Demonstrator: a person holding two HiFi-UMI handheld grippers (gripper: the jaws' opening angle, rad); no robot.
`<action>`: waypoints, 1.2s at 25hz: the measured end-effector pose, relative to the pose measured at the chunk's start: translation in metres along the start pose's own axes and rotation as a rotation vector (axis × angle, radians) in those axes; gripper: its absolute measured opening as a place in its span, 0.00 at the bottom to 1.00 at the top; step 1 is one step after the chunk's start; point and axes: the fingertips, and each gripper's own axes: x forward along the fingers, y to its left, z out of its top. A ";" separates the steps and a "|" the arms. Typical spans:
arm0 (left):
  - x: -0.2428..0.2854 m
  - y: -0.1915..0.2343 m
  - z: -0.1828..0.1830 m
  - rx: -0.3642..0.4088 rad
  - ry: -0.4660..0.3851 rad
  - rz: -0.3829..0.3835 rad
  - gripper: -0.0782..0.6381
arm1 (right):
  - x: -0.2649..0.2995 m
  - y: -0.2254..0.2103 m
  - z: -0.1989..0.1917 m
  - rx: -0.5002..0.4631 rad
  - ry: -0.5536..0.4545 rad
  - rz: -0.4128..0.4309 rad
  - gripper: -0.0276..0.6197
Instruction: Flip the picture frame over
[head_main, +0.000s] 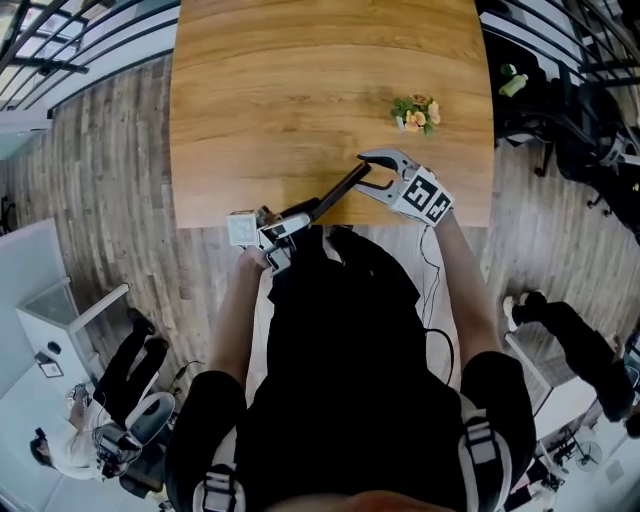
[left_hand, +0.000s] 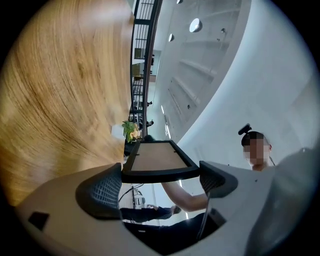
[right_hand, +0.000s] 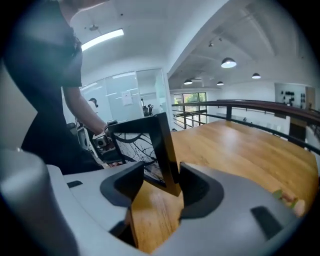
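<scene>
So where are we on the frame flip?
Done: picture frame looks lifted off the table, tilted up. In hand: left tool clamps one end; right tool stands open around the far corner. Left: finish the turn, lay it down.

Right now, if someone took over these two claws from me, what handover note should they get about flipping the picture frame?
Grip: the left claw is shut on one end of the black rectangular picture frame, with the brown backing showing on its side. The right claw is open, with a frame corner inside it, ungripped.
Place: the frame is raised and tilted over the near edge of the wooden table.
Done: frame lifted, apparently mid-flip.
Left: turn it fully over, lay it flat, release.
</scene>
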 end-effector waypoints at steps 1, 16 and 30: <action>-0.002 0.000 -0.001 -0.003 0.007 -0.001 0.82 | 0.000 0.003 0.001 0.002 0.003 0.027 0.40; -0.035 0.027 0.023 0.099 -0.110 0.047 0.81 | -0.015 0.024 -0.027 0.164 -0.017 0.181 0.19; 0.001 0.037 0.019 0.642 0.130 0.307 0.81 | -0.025 0.023 -0.031 0.365 -0.079 0.298 0.17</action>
